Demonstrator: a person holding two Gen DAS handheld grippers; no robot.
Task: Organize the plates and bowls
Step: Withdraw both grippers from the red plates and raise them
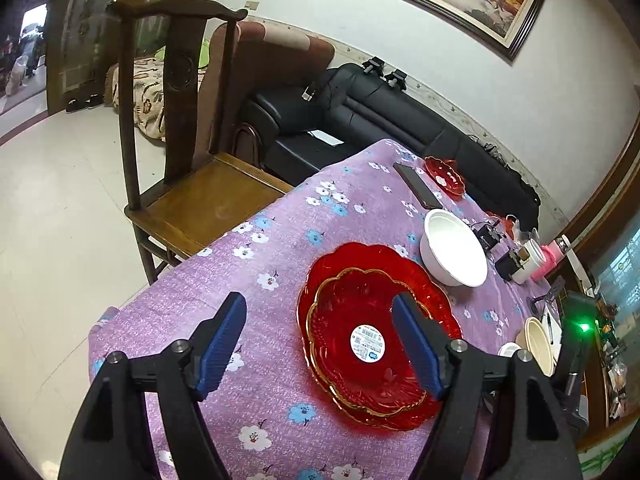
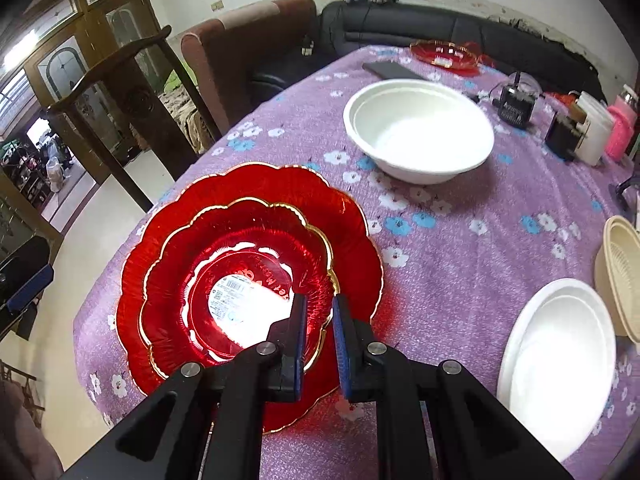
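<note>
Left tongs (image 1: 318, 346) spread wide above the table, nothing between the blue pads, hanging over the near edge of the stacked red plates: small red plate (image 1: 372, 344) nested in the big red plate (image 1: 424, 276) on the purple flowered cloth (image 1: 256, 280). Right tongs (image 2: 319, 346) nearly pressed together over the stack's right rim; whether they pinch the rim I cannot tell. Further right: white bowl (image 2: 418, 132) behind the stack, second white bowl (image 2: 560, 360) near the right edge beside a cream basket (image 2: 618, 272).
</note>
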